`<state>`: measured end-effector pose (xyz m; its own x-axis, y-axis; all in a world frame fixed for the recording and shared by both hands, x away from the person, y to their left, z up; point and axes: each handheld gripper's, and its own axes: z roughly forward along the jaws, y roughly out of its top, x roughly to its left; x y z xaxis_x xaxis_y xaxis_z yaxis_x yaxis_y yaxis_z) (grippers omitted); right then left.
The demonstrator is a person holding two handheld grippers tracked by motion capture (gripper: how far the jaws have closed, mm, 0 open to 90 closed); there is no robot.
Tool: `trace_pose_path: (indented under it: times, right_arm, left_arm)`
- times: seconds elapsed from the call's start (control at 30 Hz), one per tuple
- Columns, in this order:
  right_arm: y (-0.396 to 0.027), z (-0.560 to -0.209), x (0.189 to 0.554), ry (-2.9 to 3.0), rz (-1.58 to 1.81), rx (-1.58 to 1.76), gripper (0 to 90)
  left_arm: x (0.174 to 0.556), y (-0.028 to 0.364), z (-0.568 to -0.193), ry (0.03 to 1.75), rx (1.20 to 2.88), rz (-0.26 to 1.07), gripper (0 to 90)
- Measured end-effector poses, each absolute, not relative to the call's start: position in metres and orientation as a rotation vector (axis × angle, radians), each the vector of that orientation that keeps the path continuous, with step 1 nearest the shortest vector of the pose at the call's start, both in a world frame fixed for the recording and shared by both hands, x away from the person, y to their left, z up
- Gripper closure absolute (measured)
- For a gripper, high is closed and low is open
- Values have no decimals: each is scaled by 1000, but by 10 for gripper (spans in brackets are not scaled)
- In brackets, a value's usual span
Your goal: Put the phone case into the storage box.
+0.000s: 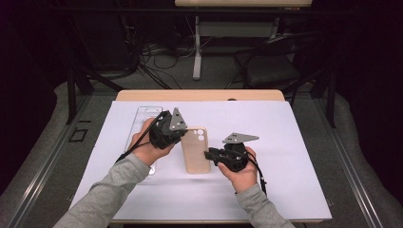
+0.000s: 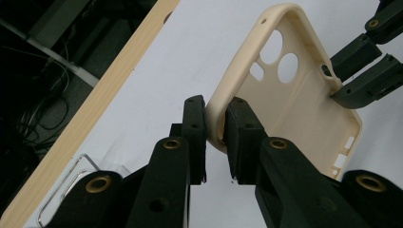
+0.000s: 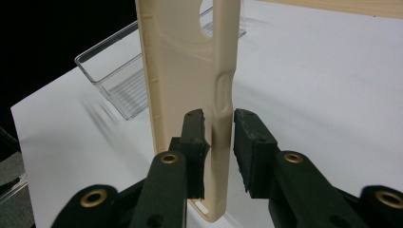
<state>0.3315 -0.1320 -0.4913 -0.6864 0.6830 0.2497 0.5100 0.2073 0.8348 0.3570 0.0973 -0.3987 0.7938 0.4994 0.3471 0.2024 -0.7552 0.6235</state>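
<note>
High view. The phone case point(image 1: 196, 150) lies on the white table point(image 1: 285, 142) between the two grippers. The left gripper point(image 1: 183, 134) meets the case's left edge near the camera end; the right gripper point(image 1: 207, 155) meets the right edge nearer the person. Both forearms rest low and converge on the case. The left hand point(image 1: 148, 146) wraps the gripper body from the outside, and the right hand point(image 1: 242, 168) cups its gripper from below. A clear tray point(image 1: 142, 118) lies just behind the left gripper.

Left gripper view. The fingers point(image 2: 194, 123) are nearly closed and clamp the case's rim, one pad on each side of the wall. The hold covers a short length of a soft edge. Risk: if the case is pulled or twisted, the rim is likely to flex and slide out of the pads.

Right gripper view. The fingers point(image 3: 193, 130) straddle the opposite side wall, which stands between them. The left pad touches the wall; the right pad stands clear with a visible gap, so this gripper has no firm hold. Risk: with one side loose, the case may pivot about the left grip, drop flat to the table, or knock the clear tray beyond the fingers.
</note>
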Motion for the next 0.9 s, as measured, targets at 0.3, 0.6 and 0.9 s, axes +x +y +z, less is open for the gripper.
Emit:
trace_pose_path:
  times: [0.3,0.6,0.9]
  right_arm:
    - [-133,-492,332,2291,1480,1146,680]
    - [-137,-490,334,2270,1486,1155,638]
    - [-140,-491,336,2259,1486,1162,621]
  left_arm:
    - [361,101,-398,535,2394,695,798]
    - [367,105,-397,557,2383,694,798]
    - [375,114,-394,587,2366,700,797]
